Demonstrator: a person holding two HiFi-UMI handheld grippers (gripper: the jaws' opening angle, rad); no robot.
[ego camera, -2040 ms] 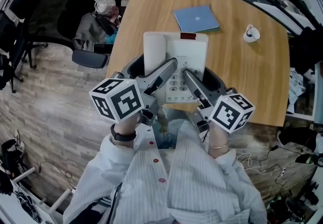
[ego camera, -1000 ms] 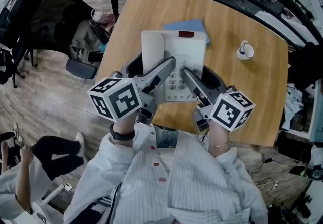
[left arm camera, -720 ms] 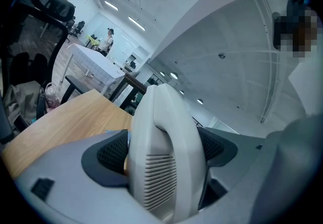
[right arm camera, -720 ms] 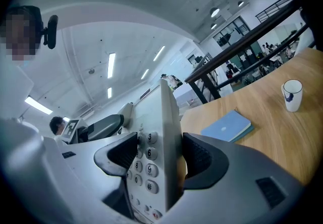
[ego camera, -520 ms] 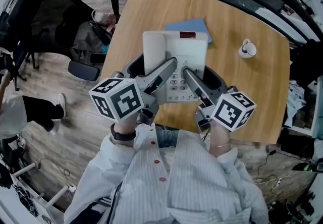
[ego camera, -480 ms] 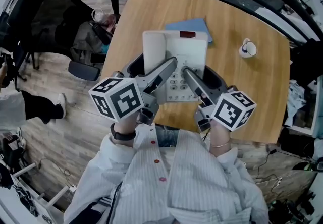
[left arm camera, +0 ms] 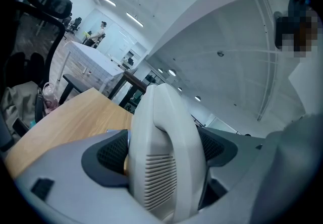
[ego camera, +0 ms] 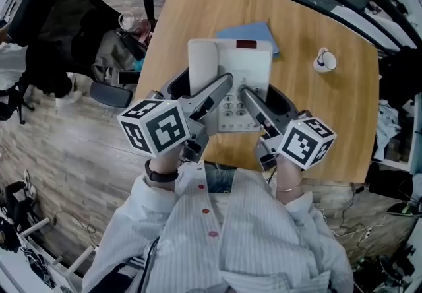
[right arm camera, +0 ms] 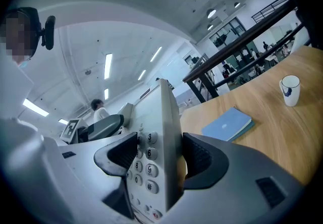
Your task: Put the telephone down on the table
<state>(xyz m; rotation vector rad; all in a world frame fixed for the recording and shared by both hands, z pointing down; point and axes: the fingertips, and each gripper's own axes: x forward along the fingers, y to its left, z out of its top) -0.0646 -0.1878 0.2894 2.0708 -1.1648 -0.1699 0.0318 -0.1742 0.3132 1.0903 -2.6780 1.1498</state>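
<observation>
A white desk telephone [ego camera: 231,80] with a keypad hangs in the air over the near part of the wooden table [ego camera: 330,107], held from both sides. My left gripper [ego camera: 198,90] is shut on its left side, where the handset [left arm camera: 161,152] lies between the jaws. My right gripper [ego camera: 260,97] is shut on the right edge of the telephone body [right arm camera: 156,152], one jaw against the keypad face and one behind. The telephone covers part of a blue book [ego camera: 264,31].
A blue book [right arm camera: 228,123] lies flat on the table beyond the telephone. A white mug [ego camera: 323,61] stands at the right [right arm camera: 289,90]. A black office chair [ego camera: 66,14] with bags stands left of the table. The table's near edge is below my grippers.
The telephone and both grippers hold the same pose. The view has drifted slightly over the table, so the blue book now lies partly under the telephone. A person at the left edge has moved off.
</observation>
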